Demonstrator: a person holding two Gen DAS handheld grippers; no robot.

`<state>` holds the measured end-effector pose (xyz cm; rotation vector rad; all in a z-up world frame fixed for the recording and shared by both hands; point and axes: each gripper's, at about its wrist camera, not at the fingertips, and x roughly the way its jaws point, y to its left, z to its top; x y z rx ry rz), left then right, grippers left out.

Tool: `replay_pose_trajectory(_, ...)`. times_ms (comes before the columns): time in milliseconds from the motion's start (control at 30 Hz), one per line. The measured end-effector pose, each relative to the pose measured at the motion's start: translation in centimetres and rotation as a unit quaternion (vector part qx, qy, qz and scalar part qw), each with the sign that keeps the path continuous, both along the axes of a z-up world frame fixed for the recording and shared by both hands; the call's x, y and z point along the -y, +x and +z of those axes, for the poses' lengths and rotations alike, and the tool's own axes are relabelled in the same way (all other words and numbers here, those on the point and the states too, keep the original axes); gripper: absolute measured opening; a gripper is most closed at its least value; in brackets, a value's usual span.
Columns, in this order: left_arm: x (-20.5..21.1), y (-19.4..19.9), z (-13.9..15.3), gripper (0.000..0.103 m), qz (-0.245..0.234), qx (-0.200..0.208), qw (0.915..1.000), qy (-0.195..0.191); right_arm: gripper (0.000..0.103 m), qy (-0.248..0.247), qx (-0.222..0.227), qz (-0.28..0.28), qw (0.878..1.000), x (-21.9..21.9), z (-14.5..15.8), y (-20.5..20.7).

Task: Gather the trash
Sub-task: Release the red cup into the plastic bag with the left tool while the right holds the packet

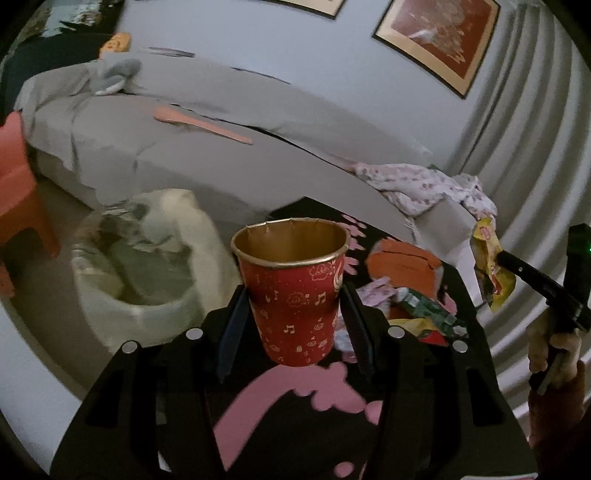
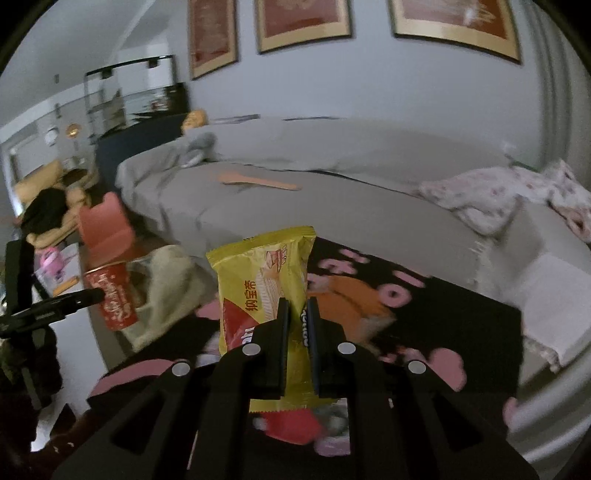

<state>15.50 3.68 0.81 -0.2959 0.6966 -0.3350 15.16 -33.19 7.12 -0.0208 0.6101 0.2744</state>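
The left gripper (image 1: pixel 295 314) has its jaws pressed against the two sides of a red paper cup (image 1: pixel 293 291), which stands upright between them with its gold-lined mouth open to the top. In the right wrist view the same cup (image 2: pixel 114 297) shows at the left edge, held off the floor beside the trash bag. The right gripper (image 2: pixel 297 321) has its jaws nearly together, pinching a yellow snack wrapper (image 2: pixel 262 284) by its lower half; the wrapper rises upright above the jaw tips. From the left wrist view that wrapper (image 1: pixel 493 266) hangs crumpled at the end of the right gripper, at the far right.

Below both grippers lies a black rug (image 2: pixel 461 317) with pink shapes, and on it more litter: an orange piece (image 1: pixel 402 266) and a green-and-white wrapper (image 1: pixel 428 310) just beside it. Left of the cup sits a pale trash bag (image 1: pixel 155 266), its mouth open, on the floor. Behind stretches a grey bed (image 1: pixel 229 147) carrying a flat pink paddle-shaped thing (image 1: pixel 203 125) and a floral cloth (image 1: pixel 421 184). A red stool (image 1: pixel 18 195) stands at the left edge. Framed pictures (image 2: pixel 303 22) hang on the wall.
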Motion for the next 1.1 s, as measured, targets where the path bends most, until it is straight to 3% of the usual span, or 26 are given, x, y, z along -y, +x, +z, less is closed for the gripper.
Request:
replay_pose_trajectory(167, -4.9, 0.3, 0.4, 0.049, 0.058, 0.023, 0.998, 0.013, 0.011, -0.017, 0.004, 0.042, 0.999, -5.0, -0.2, 0.7)
replay_pose_trajectory(300, -8.9, 2.1, 1.1, 0.049, 0.133, 0.057, 0.9882, 0.052, 0.011, -0.017, -0.004, 0.058, 0.998, -6.9, -1.2, 1.8)
replay_pose_trajectory(400, -11.0, 4.3, 0.5, 0.048, 0.159, 0.054, 0.9849, 0.04, 0.011, -0.015, -0.017, 0.063, 0.998, -7.7, -2.4, 2.9)
replay_pose_trajectory(500, -11.2, 6.6, -0.4, 0.048, 0.159, 0.056, 0.9848, 0.039, 0.011, -0.011, -0.031, 0.063, 0.997, -8.0, -3.5, 3.8)
replay_pose_trajectory(733, -13.0, 10.9, -3.2, 0.043, 0.14, 0.019, 0.9899, 0.006, 0.011, -0.011, -0.057, 0.055, 0.997, -7.9, -5.5, 5.2)
replay_pose_trajectory(900, -13.7, 11.5, -4.7, 0.043, 0.133, -0.004, 0.991, -0.006, 0.011, -0.007, -0.072, 0.054, 0.996, -8.2, -6.7, 6.2)
replay_pose_trajectory(1100, -13.2, 9.5, -3.7, 0.046, 0.148, -0.005, 0.9889, -0.011, 0.011, 0.001, -0.063, 0.081, 0.995, -10.7, -6.1, 6.9)
